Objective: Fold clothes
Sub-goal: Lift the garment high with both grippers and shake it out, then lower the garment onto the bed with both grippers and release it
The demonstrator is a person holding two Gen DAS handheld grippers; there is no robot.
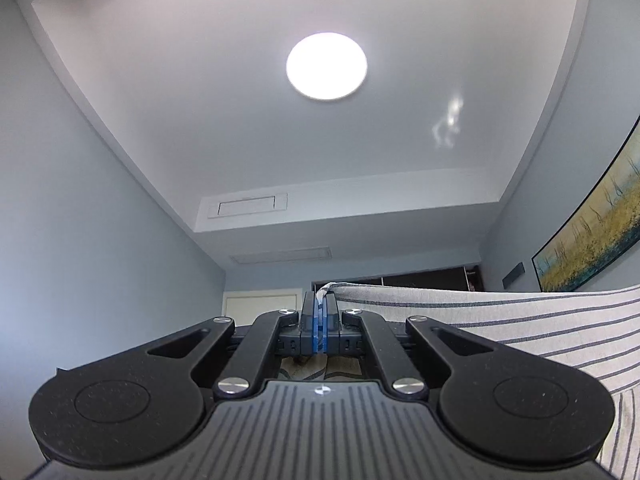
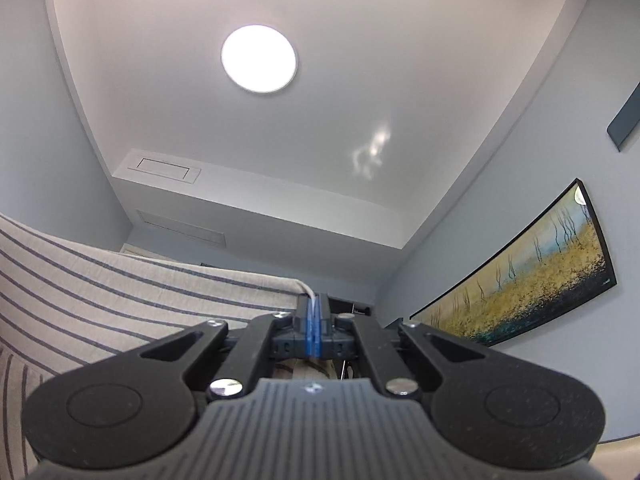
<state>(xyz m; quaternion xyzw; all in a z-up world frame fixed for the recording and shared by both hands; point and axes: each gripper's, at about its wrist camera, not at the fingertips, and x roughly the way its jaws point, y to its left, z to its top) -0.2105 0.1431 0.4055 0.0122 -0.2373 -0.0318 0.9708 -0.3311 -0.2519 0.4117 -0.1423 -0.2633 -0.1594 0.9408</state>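
Losing a corner looks like the main risk: each hand-held gripper pinches only a thin edge of the striped garment [image 1: 500,320], and if the two hands drift apart the taut cloth could slide out from between the pads; if they come together, the span would sag and the fold would go crooked. No tabletop, bed or other landing surface shows in either view, only the ceiling light [image 1: 326,66] in the upper middle and a painting [image 2: 520,276] at the right, so laying it down blind could bunch it.

The left hand-held gripper [image 1: 320,312] has its jaws together, clamped on a corner at lower centre, the cloth stretching away to the right of the frame. The right hand-held gripper [image 2: 313,316] is likewise clamped on the other corner, cloth running to the left.
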